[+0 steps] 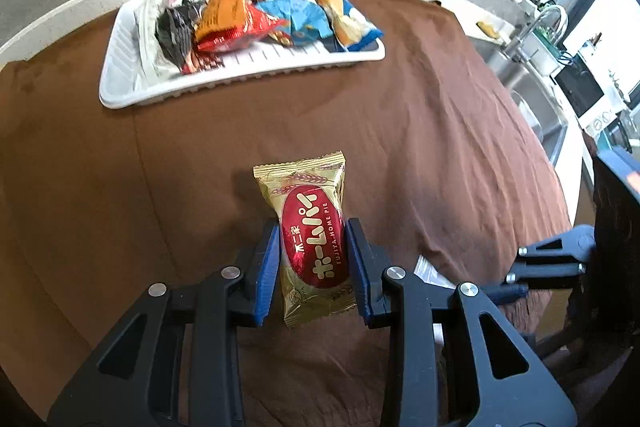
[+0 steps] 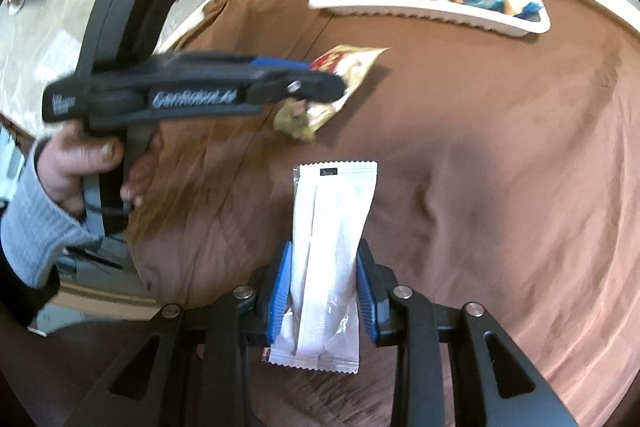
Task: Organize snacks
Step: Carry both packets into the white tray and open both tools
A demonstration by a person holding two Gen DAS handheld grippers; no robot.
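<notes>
both grippers clamp snack packets

- Left gripper: blue pads pressed against both sides of a gold packet, packet pointing forward along the fingers.
- Right gripper: clamped on a white packet, same pose.
- Left hand: wrapped round the left gripper's handle, grey cuff at the wrist; blurred in the right wrist view.

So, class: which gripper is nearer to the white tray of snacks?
Left. The left gripper, holding the gold pie packet, sits further forward toward the white tray. The right gripper, clamping the white sachet, is further back over the brown cloth.
</notes>
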